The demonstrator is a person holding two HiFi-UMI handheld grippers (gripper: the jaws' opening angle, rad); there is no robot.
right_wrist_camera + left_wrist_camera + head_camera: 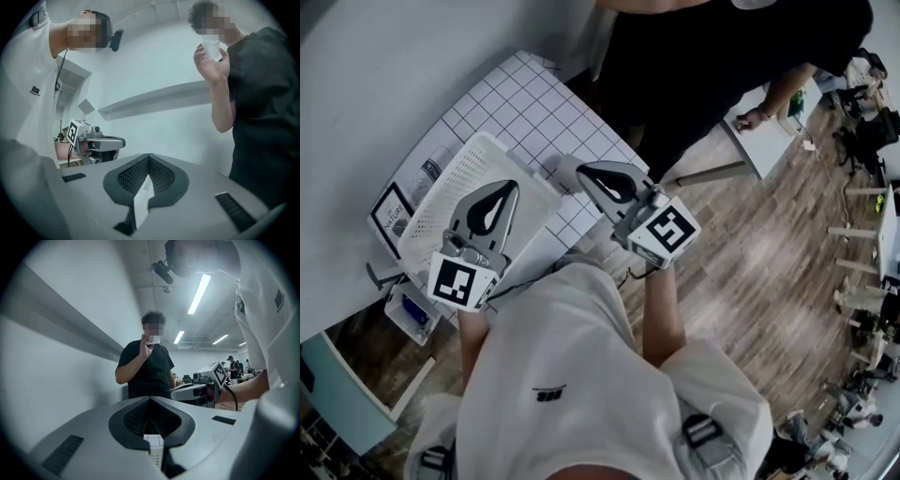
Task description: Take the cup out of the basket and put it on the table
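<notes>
A small pale cup (211, 47) is in the raised hand of a person in black, held near the face, away from the table. The white mesh basket (422, 216) stands on the gridded white table (525, 103) at the left; I see no cup in the part of it that shows. My left gripper (510, 186) hovers level over the basket, jaws shut and empty (150, 398). My right gripper (580, 170) hangs over the table to the basket's right, also shut with nothing in it (149, 155). Each gripper shows in the other's view, side by side.
The person in black (703, 56) stands at the table's far side. A framed sign (392, 216) and a flat packet (431, 169) lie left of the basket by the wall. A small bin (412, 314) hangs below the table's edge. Another white table (759, 141) stands beyond.
</notes>
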